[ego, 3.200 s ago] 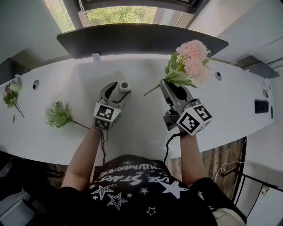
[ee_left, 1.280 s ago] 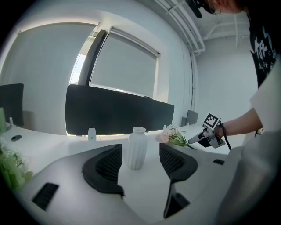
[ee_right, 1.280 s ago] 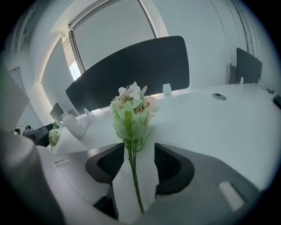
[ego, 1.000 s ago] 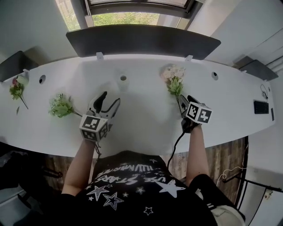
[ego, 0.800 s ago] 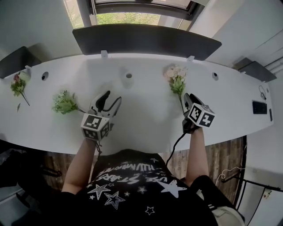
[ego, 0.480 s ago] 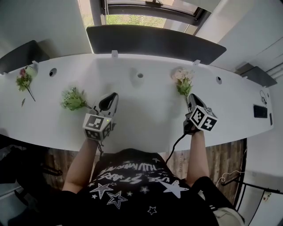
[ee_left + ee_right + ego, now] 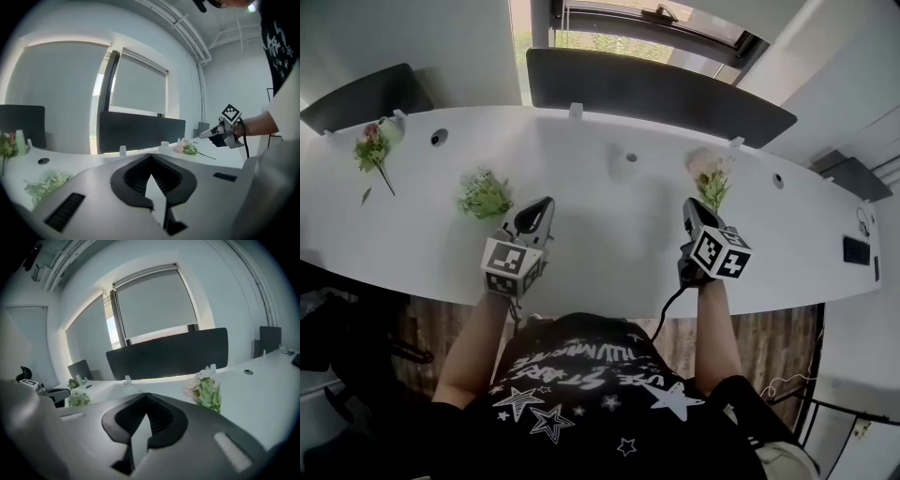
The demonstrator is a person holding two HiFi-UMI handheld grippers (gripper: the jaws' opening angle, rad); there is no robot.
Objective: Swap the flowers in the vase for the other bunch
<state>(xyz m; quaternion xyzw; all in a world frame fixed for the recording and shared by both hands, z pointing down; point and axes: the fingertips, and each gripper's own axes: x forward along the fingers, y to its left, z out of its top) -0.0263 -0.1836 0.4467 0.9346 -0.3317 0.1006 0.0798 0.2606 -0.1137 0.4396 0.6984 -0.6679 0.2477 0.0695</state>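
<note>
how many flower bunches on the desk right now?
3: dark pink bunch far left, green-white bunch by the left gripper, pale pink bunch ahead of the right gripper. None looks hidden.

Left hand-held gripper (image 7: 542,202) and right hand-held gripper (image 7: 688,204), jaws just closed, empty, forearms outstretched.

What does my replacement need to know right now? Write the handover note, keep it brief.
Left gripper: shut, empty, beside the green bunch.
Right gripper: shut, empty, near the pink bunch.
Vase: upright mid-table, empty.
Done: pink bunch out, lying on the table.
To do: put the green bunch in the vase.
</note>
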